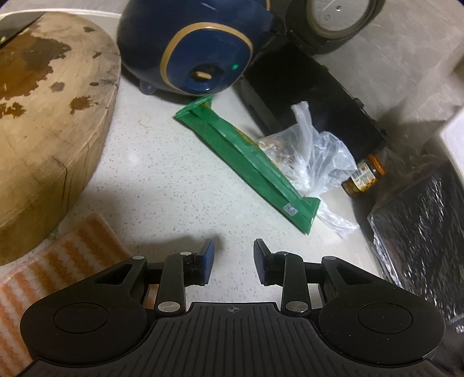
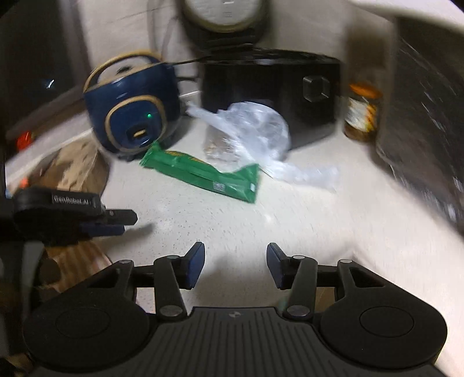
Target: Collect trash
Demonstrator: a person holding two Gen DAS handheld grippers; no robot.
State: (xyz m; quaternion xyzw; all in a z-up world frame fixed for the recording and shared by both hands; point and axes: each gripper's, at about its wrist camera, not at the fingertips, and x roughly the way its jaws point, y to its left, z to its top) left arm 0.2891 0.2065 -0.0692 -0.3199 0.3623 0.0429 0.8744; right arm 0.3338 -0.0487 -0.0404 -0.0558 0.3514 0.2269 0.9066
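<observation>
Black plastic is closest: the two grippers, held low over the speckled white counter (image 1: 162, 185). The left gripper (image 1: 233, 262) has its jaws about half open with nothing in them, only bare counter between the blue pads. It sits near the striped orange cloth (image 1: 72, 255) and the big round wooden block (image 1: 52, 121), pointing down at the mess ahead. The right gripper (image 2: 235, 266) is beside it, a bit wider open, and it holds nothing either. I think both are open like that so they are ready to pinch something.

Next comes the trash. A long green wrapper (image 1: 246, 162) lies flat on the counter, not touched by either gripper. A crumpled clear plastic bag (image 1: 313, 156) with crumbs inside lies right against it, partly on top. They look like the things to pick up, and both are light and floppy, so a pinch at an edge should work best.

Farther back are things that belong here: a small jar (image 1: 365, 174) with an orange lid, a black box (image 1: 313, 95), a round blue cooker (image 1: 197, 49) with a green light, and a grey-lidded pot (image 1: 333, 17) by the wall. A dark shiny bin bag (image 1: 426, 243) waits on the right, likely for the trash.
</observation>
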